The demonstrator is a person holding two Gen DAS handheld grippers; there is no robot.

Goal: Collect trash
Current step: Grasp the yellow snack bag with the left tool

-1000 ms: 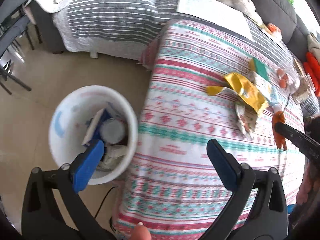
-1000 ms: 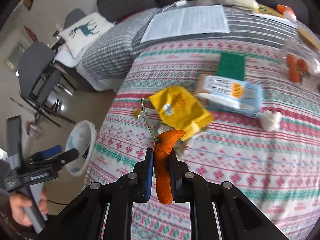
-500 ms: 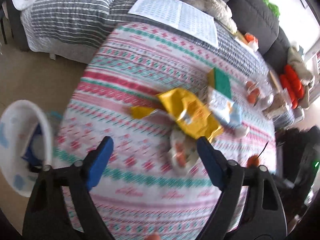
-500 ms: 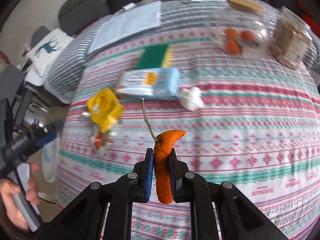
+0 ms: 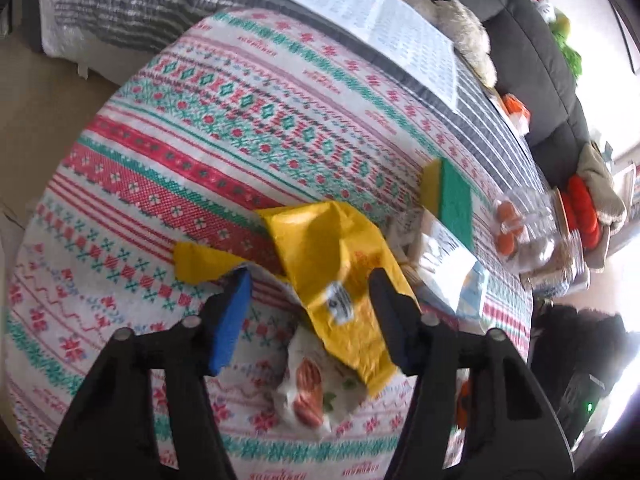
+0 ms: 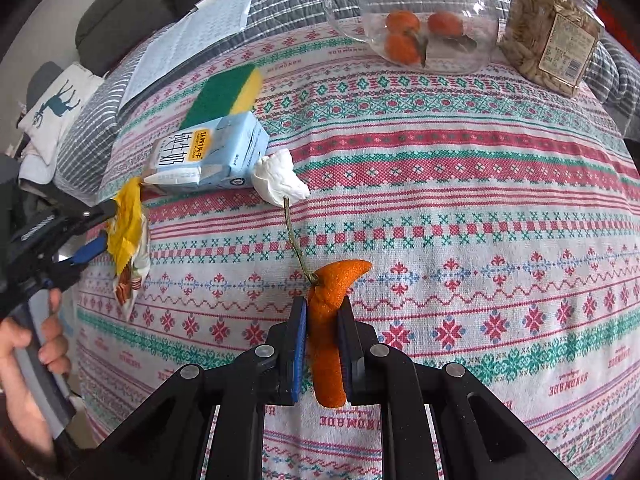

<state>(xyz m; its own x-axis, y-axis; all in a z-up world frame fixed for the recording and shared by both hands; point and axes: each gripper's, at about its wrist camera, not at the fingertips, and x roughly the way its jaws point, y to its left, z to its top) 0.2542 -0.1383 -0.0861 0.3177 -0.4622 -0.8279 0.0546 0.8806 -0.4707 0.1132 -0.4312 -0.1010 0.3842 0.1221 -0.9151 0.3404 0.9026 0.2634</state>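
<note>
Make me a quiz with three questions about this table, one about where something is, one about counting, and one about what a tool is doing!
1. Where is the white crumpled tissue?
A. Beside the blue milk carton
B. Inside the clear jar
C. On the green sponge

2. How many orange fruits are in the clear jar?
A. One
B. Three
C. Six

3. What is the right tool doing?
A. Hanging open and empty
B. Clamping an orange peel
C. Gripping the seed bag

Answers: 1 A, the tissue touches the carton's end. 2 B, three round fruits show through the jar. 3 B, both pads press the peel's sides.
</note>
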